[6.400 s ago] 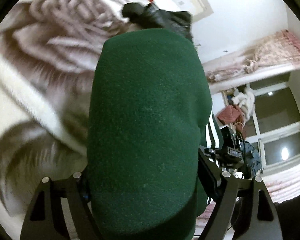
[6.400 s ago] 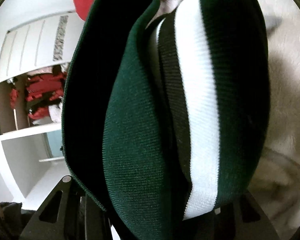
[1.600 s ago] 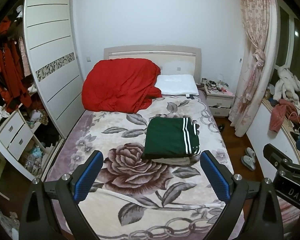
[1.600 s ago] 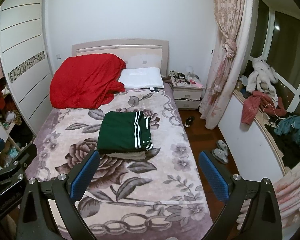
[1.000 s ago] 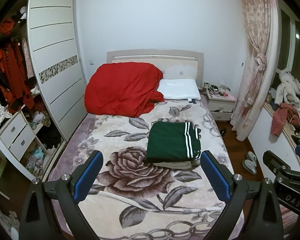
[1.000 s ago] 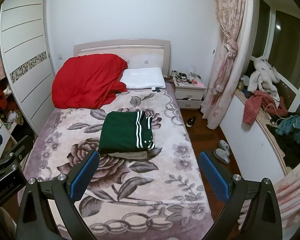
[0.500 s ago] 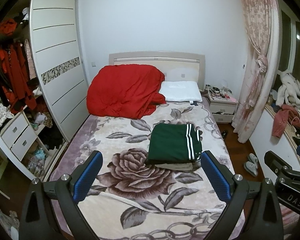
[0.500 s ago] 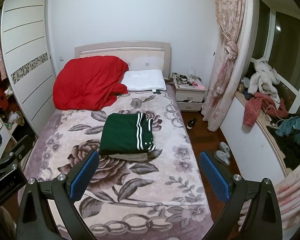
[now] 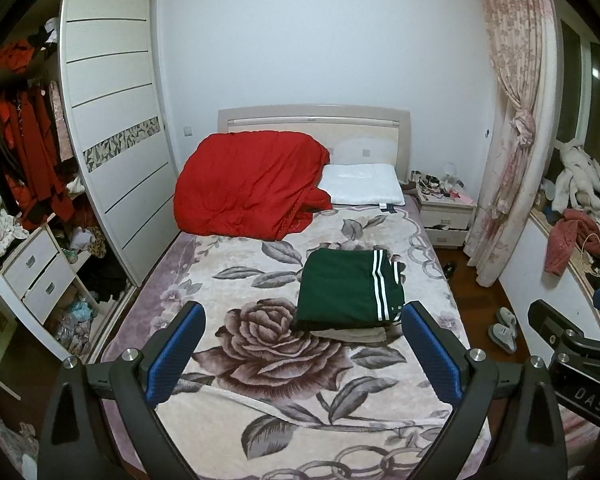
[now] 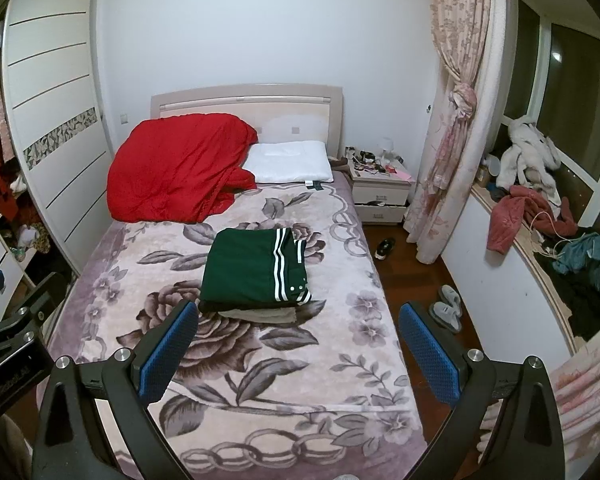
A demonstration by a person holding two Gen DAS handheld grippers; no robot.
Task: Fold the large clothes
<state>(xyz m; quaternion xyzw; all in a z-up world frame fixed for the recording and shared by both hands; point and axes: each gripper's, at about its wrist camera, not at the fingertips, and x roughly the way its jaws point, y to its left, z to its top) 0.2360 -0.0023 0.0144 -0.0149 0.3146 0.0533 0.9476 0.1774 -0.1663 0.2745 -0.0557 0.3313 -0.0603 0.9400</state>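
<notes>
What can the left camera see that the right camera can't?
Only the left camera shows the open wardrobe with red clothes hanging inside and the white drawers below. Only the right camera shows the blue clothes piled on the window ledge and a black shoe on the floor. Both show the bed, the folded green clothes, the red quilt, the white pillow, and open tongs: the left tongs and the right tongs.

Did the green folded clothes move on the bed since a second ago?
No. The green folded garment lies on the same rose print of the floral blanket, just below the red duvet. Only the cameras shifted slightly.
</notes>
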